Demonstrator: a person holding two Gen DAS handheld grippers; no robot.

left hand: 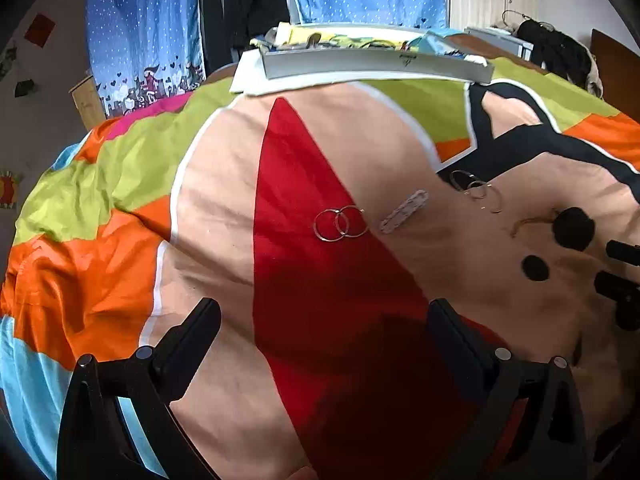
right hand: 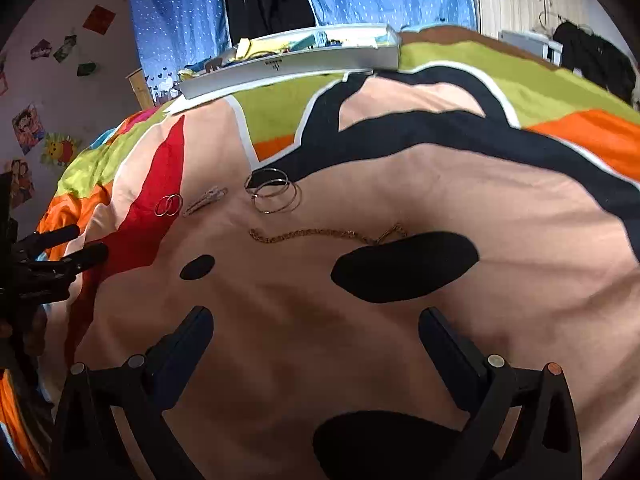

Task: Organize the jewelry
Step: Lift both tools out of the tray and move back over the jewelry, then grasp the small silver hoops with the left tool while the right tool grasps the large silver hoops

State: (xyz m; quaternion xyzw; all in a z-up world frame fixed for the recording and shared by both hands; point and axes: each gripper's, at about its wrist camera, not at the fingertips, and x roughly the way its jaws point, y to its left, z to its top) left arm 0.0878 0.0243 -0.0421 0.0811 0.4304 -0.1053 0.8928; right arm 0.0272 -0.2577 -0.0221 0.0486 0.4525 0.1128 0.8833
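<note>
Jewelry lies on a colourful bedspread. Two small silver hoops [left hand: 340, 223] [right hand: 168, 205] rest on the red patch. To their right lies a sparkly hair clip [left hand: 404, 211] [right hand: 205, 200], then a pile of larger thin hoops [left hand: 476, 190] [right hand: 273, 192]. A gold chain [right hand: 326, 235] [left hand: 532, 224] stretches across the peach fabric. A grey tray [left hand: 372, 65] [right hand: 288, 66] with small items sits at the far side of the bed. My left gripper [left hand: 324, 320] hovers open, short of the small hoops. My right gripper [right hand: 316, 328] is open, short of the chain. Both hold nothing.
Blue dotted curtains [left hand: 140, 32] hang behind the bed. A white sheet [left hand: 256, 80] lies under the tray. A dark bag [left hand: 560, 48] sits at the far right. Posters [right hand: 28, 128] are on the left wall. The other gripper's fingers [left hand: 620, 272] [right hand: 68, 248] show at each view's edge.
</note>
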